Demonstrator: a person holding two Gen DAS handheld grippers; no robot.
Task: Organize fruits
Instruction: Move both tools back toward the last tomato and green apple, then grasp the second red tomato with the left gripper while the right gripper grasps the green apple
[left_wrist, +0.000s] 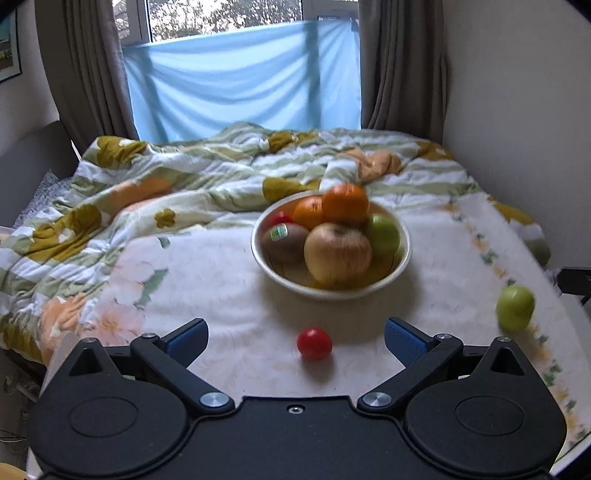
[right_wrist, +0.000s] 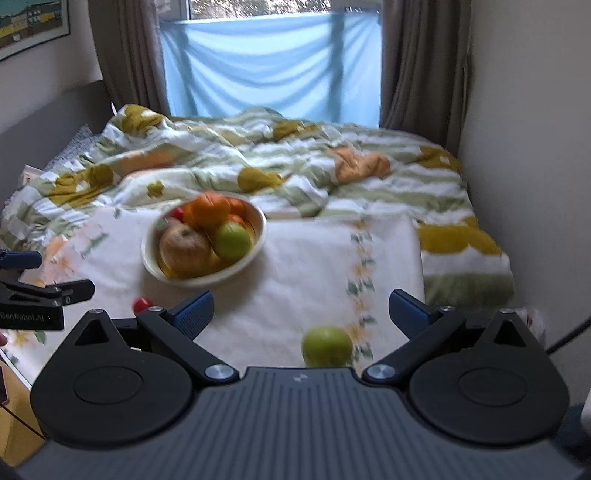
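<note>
A cream bowl (left_wrist: 403, 258) on the white floral cloth holds oranges, a yellow-red apple (left_wrist: 337, 253), a green apple, a kiwi and a red fruit; it also shows in the right wrist view (right_wrist: 260, 229). A small red tomato (left_wrist: 314, 342) lies loose between the open fingers of my left gripper (left_wrist: 295, 338), just in front of them. A loose green apple (right_wrist: 327, 347) lies close in front of my open right gripper (right_wrist: 301, 312), between its fingers; it shows at the right in the left wrist view (left_wrist: 515, 307). The tomato (right_wrist: 142, 305) shows left of the right gripper.
The cloth (left_wrist: 221, 295) covers a bed with a rumpled flowered duvet (left_wrist: 166, 177) behind it. A wall runs along the right side. Curtains and a blue sheet hang at the window behind. The left gripper's body (right_wrist: 33, 295) shows at the left edge.
</note>
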